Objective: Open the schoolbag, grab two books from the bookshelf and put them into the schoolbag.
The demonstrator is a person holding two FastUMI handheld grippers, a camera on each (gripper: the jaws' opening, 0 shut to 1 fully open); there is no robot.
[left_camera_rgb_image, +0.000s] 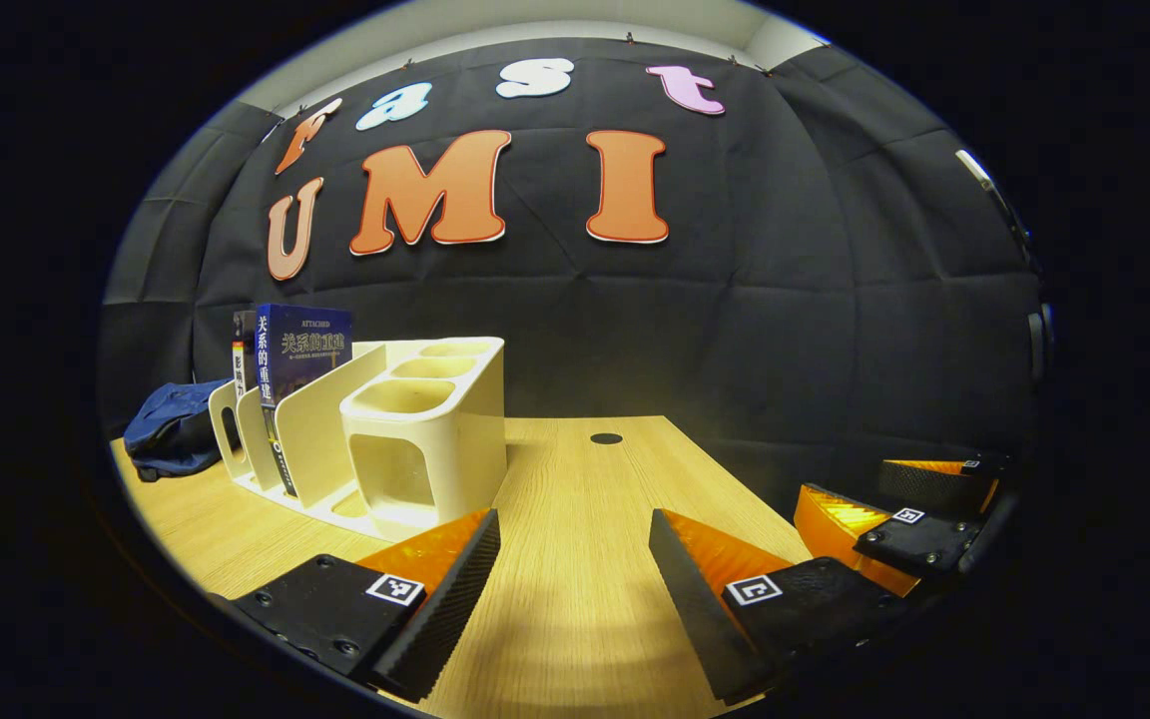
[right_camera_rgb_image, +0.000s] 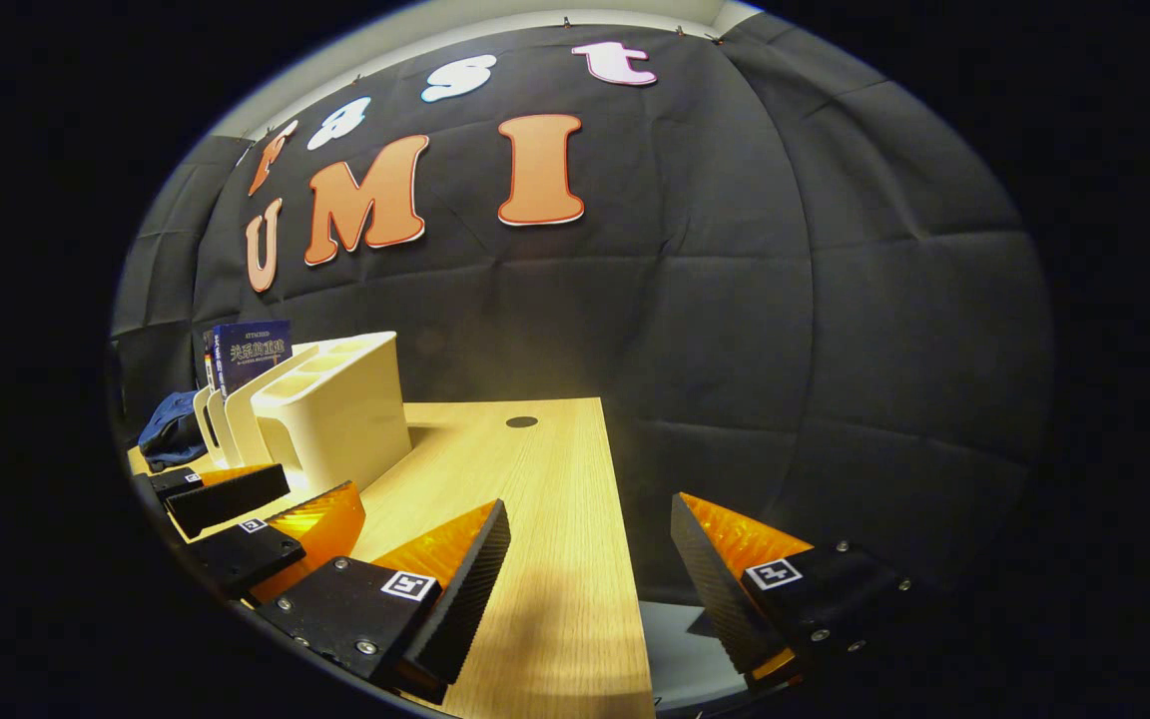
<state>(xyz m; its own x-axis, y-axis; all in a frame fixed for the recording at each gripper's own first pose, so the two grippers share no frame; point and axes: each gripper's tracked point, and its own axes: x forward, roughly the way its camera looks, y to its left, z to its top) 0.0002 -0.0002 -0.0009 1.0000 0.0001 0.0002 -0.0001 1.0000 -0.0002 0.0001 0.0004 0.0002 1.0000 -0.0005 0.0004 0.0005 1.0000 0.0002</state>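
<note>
A cream bookshelf (left_camera_rgb_image: 405, 429) with slanted dividers stands on the wooden table, left of centre in the left gripper view. Two upright books sit in its far slots: a dark blue book (left_camera_rgb_image: 297, 350) and a thinner book (left_camera_rgb_image: 241, 359) behind it. A blue schoolbag (left_camera_rgb_image: 171, 429) lies slumped beyond the shelf at the far left. My left gripper (left_camera_rgb_image: 575, 544) hovers open over the table with nothing between its fingers. My right gripper (right_camera_rgb_image: 590, 534) is open too, at the table's right edge. In the right gripper view the bookshelf (right_camera_rgb_image: 335, 414), blue book (right_camera_rgb_image: 251, 350) and schoolbag (right_camera_rgb_image: 168, 429) sit far left.
The table (left_camera_rgb_image: 575, 479) has a small dark cable hole (left_camera_rgb_image: 606, 438) near its back edge. The right gripper (left_camera_rgb_image: 894, 509) shows at the lower right of the left gripper view; the left gripper (right_camera_rgb_image: 256, 509) at the lower left of the right gripper view. The table's right edge (right_camera_rgb_image: 625, 559) drops off.
</note>
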